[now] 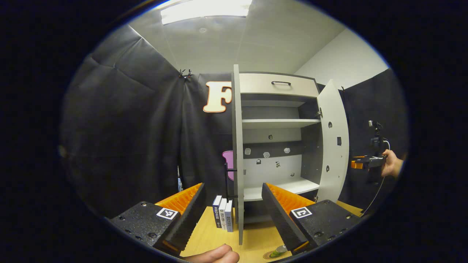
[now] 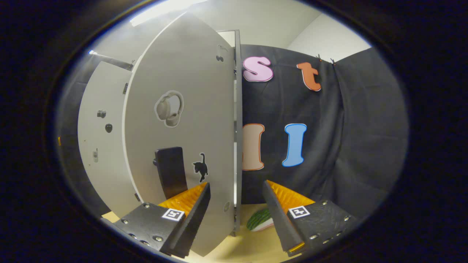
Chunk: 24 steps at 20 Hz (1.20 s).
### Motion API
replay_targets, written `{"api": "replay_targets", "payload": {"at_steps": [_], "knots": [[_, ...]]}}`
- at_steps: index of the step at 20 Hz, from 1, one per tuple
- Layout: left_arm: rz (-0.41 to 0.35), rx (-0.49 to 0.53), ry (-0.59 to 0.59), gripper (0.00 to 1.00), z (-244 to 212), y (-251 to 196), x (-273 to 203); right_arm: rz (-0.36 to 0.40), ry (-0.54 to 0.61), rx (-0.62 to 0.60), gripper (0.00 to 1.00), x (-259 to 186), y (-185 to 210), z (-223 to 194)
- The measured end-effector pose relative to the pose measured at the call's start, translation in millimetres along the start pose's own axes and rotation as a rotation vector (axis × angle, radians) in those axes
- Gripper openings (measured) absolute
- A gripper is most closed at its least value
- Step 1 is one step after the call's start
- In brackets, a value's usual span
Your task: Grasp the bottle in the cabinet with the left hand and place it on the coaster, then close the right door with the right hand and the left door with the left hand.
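Note:
The white cabinet [image 1: 278, 124] stands with both doors swung out and its shelves bare. My left gripper [image 1: 232, 186] is open, its fingers straddling the edge-on left door [image 1: 237, 146] without touching it. At the bottom edge, a small bottle [image 1: 280, 250] rests on the round coaster [image 1: 269, 255], partly hidden by my finger. The right door [image 1: 333, 142] is open. In the right gripper view my right gripper [image 2: 236, 183] is open around the right door's [image 2: 190, 109] free edge, near its dark handle [image 2: 170, 171]. It appears again, hand-held, as the right gripper [image 1: 360, 163].
Three books [image 1: 223, 217] stand upright on the wooden table [image 1: 215, 237] left of the left door. A striped green object [image 2: 260, 219] lies on the table past the right door. A person's fingertip [image 1: 215, 254] shows at the bottom. A drawer [image 1: 279, 84] tops the cabinet.

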<state>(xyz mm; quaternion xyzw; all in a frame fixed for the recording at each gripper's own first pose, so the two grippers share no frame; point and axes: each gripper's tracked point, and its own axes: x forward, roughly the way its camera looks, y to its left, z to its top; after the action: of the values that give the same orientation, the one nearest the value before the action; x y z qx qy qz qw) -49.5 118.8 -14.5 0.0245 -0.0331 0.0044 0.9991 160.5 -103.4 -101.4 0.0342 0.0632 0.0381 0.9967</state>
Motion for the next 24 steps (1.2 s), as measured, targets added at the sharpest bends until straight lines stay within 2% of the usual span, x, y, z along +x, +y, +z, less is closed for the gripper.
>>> {"api": "replay_targets", "payload": {"at_steps": [4, 8, 10, 11, 12, 13, 14, 15, 16, 17, 20, 23, 24], "knots": [[0.044, 0.038, 0.039, 0.97, -12.5, 27.2, -4.5, -0.022, -0.003, -0.004, 0.89, 1.5, 12.1, 0.3], [0.067, -0.03, 0.096, 0.97, -27.6, 43.5, -8.2, -0.023, -0.002, -0.006, 0.88, 6.1, 33.1, -0.2], [0.092, -0.057, 0.112, 0.97, -32.8, 58.6, -7.5, -0.011, -0.014, -0.033, 0.85, 7.3, 43.9, 2.7], [0.109, -0.063, 0.12, 0.97, -37.4, 66.9, -7.9, -0.009, -0.033, -0.055, 0.87, 9.1, 46.3, 7.7], [0.126, -0.067, 0.125, 0.97, -39.3, 74.9, -9.1, -0.005, -0.049, -0.074, 0.95, 6.3, 49.0, 10.5], [0.141, -0.069, 0.13, 0.97, -40.7, 82.0, -11.4, 0.0, -0.047, -0.092, 0.91, 6.7, 52.1, 9.2], [0.156, -0.069, 0.138, 0.96, -43.4, 89.8, -11.5, -0.014, -0.043, -0.11, 0.94, 7.1, 49.6, 6.3], [0.169, -0.067, 0.142, 0.96, -44.8, 97.5, -11.7, -0.039, -0.04, -0.118, 0.91, 5.5, 43.9, 6.6], [0.184, -0.065, 0.145, 0.96, -46.7, 105.2, -11.3, -0.057, -0.037, -0.112, 0.97, 5.1, 38.9, 7.1], [0.198, -0.067, 0.146, 0.96, -47.6, 112.6, -9.7, -0.062, -0.034, -0.092, 0.91, 3.4, 38.5, 9.2], [0.211, -0.054, 0.146, 0.96, -46.6, 128.2, -1.4, -0.066, -0.051, -0.036, 0.94, -6.7, 36.5, 19.6], [0.221, -0.018, 0.149, 0.93, -46.7, 144.1, 7.7, -0.078, -0.068, -0.058, 0.94, -25.9, 31.7, 25.9], [0.216, -0.012, 0.149, 0.96, -47.3, 146.8, 12.6, -0.074, -0.071, -0.066, 0.91, -32.1, 32.4, 27.2]]}}
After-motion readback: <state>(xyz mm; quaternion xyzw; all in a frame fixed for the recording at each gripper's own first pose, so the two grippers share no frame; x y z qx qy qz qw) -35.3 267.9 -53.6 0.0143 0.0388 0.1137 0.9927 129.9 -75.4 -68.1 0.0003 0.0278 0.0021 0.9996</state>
